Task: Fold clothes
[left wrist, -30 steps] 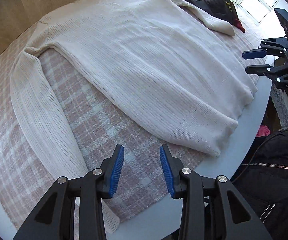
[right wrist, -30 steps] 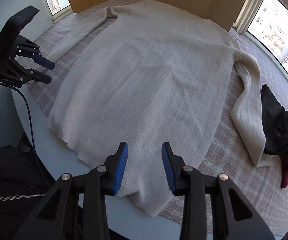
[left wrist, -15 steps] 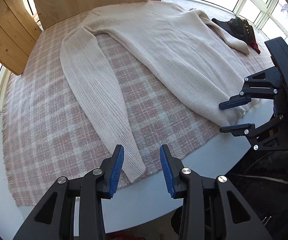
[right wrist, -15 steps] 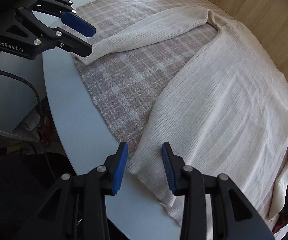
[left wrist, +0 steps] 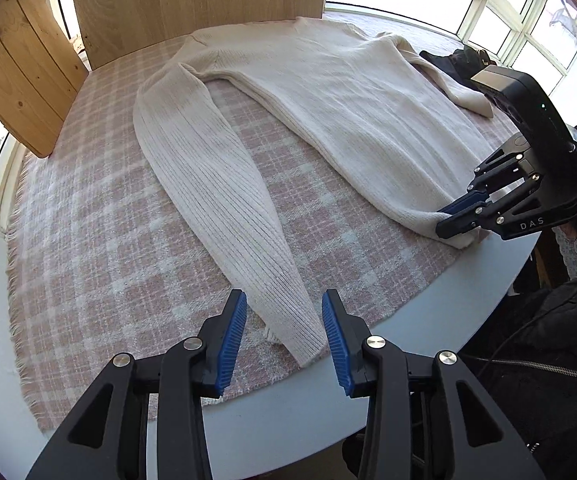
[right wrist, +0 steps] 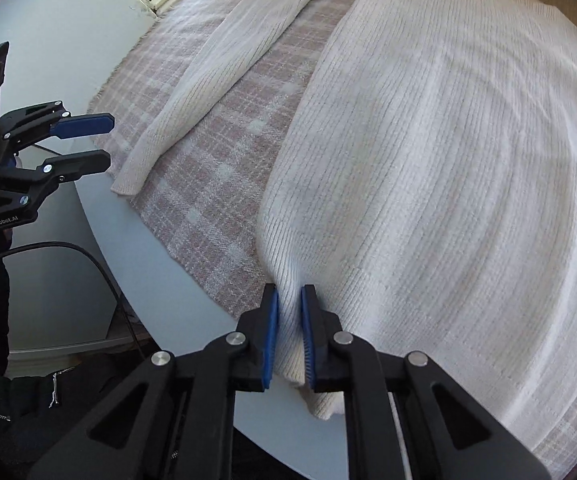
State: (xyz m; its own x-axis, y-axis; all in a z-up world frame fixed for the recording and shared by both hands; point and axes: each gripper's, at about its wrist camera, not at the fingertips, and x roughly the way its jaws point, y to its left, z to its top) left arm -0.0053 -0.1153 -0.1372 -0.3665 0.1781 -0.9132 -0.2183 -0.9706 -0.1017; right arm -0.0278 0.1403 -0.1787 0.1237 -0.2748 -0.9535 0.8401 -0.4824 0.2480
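Now clamped on the cream sweater (right wrist: 428, 152) hem at lower centre, the right gripper (right wrist: 288, 320) has closed. Left gripper (left wrist: 284, 336) hovers, jaws spread, around the sleeve cuff (left wrist: 300, 340) on the plaid blanket (left wrist: 100, 240).

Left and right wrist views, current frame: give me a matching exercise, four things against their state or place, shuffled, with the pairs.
Things:
1. right gripper
2. left gripper
3. sweater sleeve
4. dark garment

States or places:
A. open, poised at the cuff
B. lying flat on the plaid blanket
C. shut on the sweater hem
D. far side, by the windows

Pairs: 1-C, 2-A, 3-B, 4-D
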